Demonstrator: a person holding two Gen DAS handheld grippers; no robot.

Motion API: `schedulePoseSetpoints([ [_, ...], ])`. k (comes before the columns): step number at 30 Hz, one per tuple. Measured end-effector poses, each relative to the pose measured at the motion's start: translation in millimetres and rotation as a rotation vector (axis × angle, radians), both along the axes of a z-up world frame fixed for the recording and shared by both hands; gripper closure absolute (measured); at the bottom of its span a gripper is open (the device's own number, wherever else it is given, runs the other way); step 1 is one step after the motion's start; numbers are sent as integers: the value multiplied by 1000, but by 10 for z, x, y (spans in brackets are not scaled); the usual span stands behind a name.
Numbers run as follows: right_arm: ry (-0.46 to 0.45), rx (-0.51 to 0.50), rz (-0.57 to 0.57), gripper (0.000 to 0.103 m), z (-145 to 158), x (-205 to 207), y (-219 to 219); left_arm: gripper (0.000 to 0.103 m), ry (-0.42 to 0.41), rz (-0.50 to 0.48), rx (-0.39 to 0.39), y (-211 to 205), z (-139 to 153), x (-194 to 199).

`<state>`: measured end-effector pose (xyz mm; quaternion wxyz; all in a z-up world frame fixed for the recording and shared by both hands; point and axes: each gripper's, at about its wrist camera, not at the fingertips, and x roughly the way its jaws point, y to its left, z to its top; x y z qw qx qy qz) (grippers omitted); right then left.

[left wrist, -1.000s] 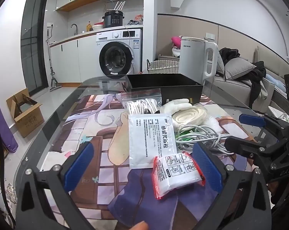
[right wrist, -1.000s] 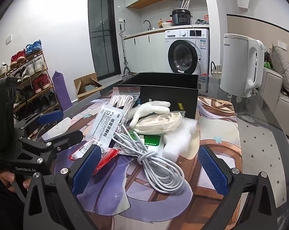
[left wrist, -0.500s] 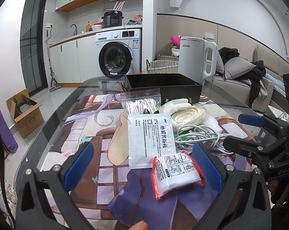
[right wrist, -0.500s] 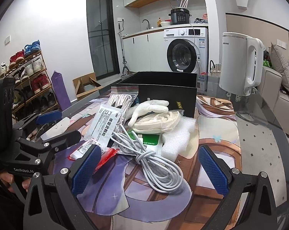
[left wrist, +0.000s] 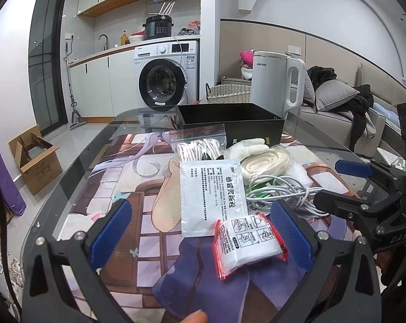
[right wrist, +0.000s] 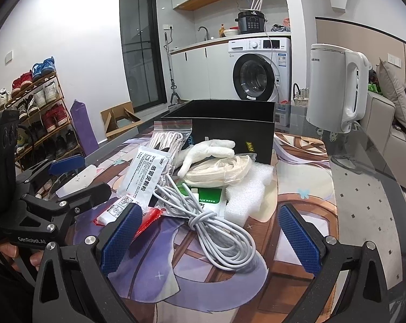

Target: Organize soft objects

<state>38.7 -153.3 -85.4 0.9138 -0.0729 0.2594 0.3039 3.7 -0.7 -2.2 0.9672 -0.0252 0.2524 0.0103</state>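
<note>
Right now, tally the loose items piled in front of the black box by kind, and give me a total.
Sealed packets: 3 (white sachet, red-edged packet, green packet)
Bagged bundles: 2 (zip bag of white cord, bag of cream band)
Cable coils: 1 (grey cable)
White gloves: 1
Foam pieces: 1
Total: 8

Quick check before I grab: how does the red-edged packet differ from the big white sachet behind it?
The red-edged packet is small, puffy and clear with red seams and pictograms; the white sachet is larger, flat and opaque with black text. The packet lies tilted, nearest the open left gripper, between its fingers; the sachet lies farther back, its top edge against the zip bag of cord. Both rest flat on the table mat, untouched.
</note>
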Motion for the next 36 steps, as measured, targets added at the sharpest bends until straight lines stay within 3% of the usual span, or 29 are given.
schedulePoseSetpoints([
  [23,14,-4,-20,0,-16,49,-16,0,-1,-5,0,-6,15,3],
  [36,81,-47,-57,0,-83,164,-19,0,30,-50,6,-66,-21,0],
])
